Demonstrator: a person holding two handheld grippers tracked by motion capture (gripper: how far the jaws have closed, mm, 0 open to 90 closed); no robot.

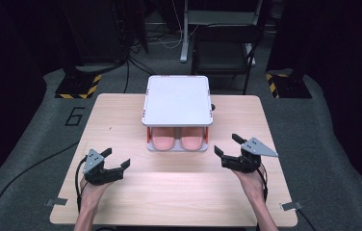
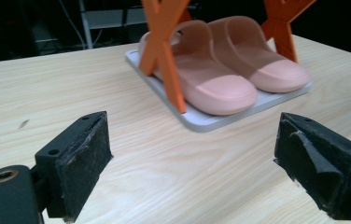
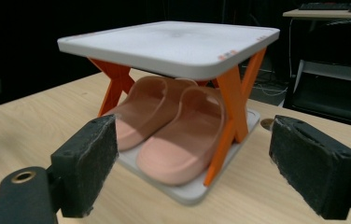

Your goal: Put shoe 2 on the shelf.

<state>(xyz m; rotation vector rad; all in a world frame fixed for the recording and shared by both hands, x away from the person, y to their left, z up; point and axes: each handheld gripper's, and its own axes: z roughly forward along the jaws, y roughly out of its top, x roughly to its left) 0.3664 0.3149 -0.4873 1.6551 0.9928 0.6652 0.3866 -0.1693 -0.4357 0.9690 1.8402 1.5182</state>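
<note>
Slippers side by side on the low shelf of a small rack, both grippers empty near it.

Pair of pink rubber slippers sits on the bottom grey tray of a white-topped rack with orange crossed legs, at the middle of the pale wooden counter. Their long axes run near to far, rounded toes pointing toward the near edge. Left gripper hovers at the near left of the rack, right gripper at the near right, each well apart from it. Both sets of jaws stand wide open with nothing between them.
</note>
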